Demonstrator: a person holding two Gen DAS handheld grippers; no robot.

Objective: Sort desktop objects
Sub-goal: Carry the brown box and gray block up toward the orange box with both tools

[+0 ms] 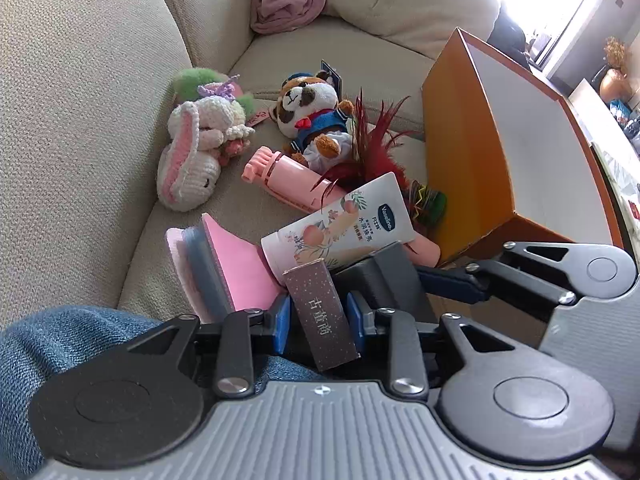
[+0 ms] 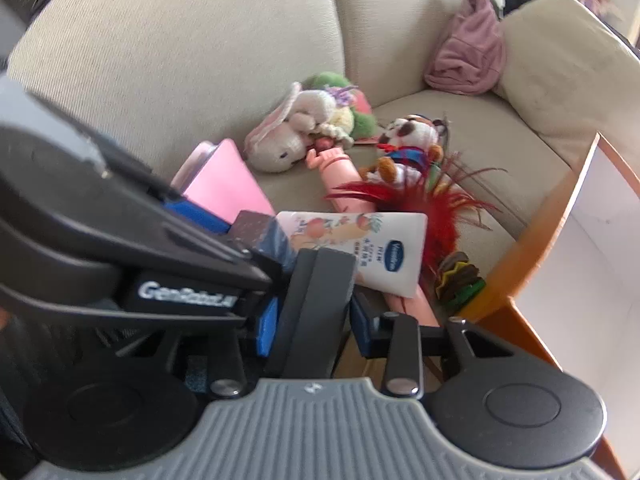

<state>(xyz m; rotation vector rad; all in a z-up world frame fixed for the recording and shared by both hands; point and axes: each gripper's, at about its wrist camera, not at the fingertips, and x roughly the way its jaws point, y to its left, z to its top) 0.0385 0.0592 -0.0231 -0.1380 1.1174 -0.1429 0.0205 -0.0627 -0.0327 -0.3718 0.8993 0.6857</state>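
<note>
The left gripper [image 1: 320,316] is clamping a small dark speckled carton [image 1: 322,316] between its blue pads [image 1: 282,322], the carton standing nearly upright. The right gripper [image 2: 314,320] is closing its blue pads on a dark grey block [image 2: 316,300]; whether both pads are pressing on it is hard to tell in the blurred right wrist view.

In the left wrist view, a white Vaseline tube [image 1: 340,224] is lying at twelve o'clock from the carton, just beyond it. A pink notebook [image 1: 236,268] is leaning at ten o'clock, beside blue denim [image 1: 72,340]. Further off at twelve o'clock a pink selfie stick [image 1: 288,178] is lying on the beige sofa [image 1: 80,140], red feathers [image 1: 360,160] crossing over it. A crocheted rabbit [image 1: 196,156] is sitting at eleven o'clock and a plush raccoon in a sailor suit [image 1: 312,116] at twelve. An orange box [image 1: 500,152], its white inside showing, is standing at two o'clock.
</note>
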